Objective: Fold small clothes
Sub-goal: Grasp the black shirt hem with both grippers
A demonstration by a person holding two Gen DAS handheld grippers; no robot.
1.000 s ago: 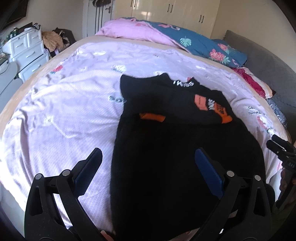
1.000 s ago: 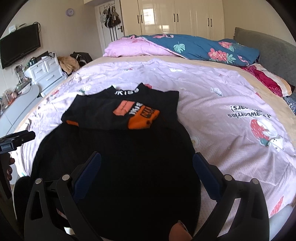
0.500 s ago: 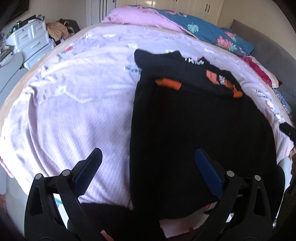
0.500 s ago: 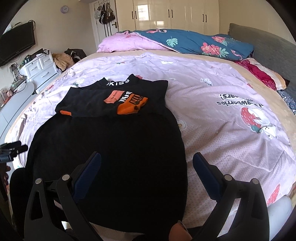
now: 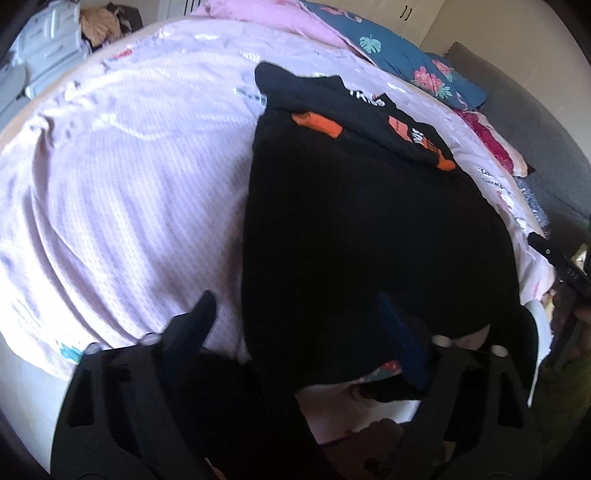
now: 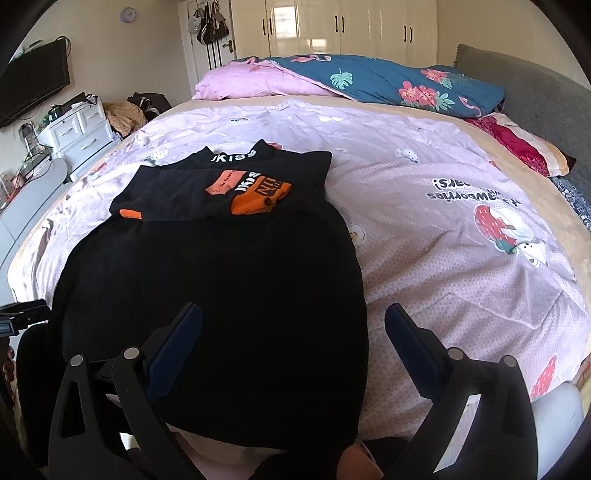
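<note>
With both the left gripper (image 5: 295,325) and right gripper (image 6: 293,334) spread and empty, you pinch the black garment (image 6: 221,295) near-edge corners at six o'clock, lifting evenly toward the folded shirt (image 6: 229,188) at twelve.

Two black plastic claws: left claw (image 5: 295,321), right claw (image 6: 293,325), blue-padded fingers (image 6: 173,349), silver pivot screws.

We're in a home bedroom: a wide bed (image 6: 424,236) under a pink cartoon-print sheet, a floral quilt (image 6: 388,83) heaped at its head, cream wardrobe doors (image 6: 343,27) behind, a white drawer chest (image 6: 79,127) and a wall-mounted TV (image 6: 33,83) off to the side.
</note>
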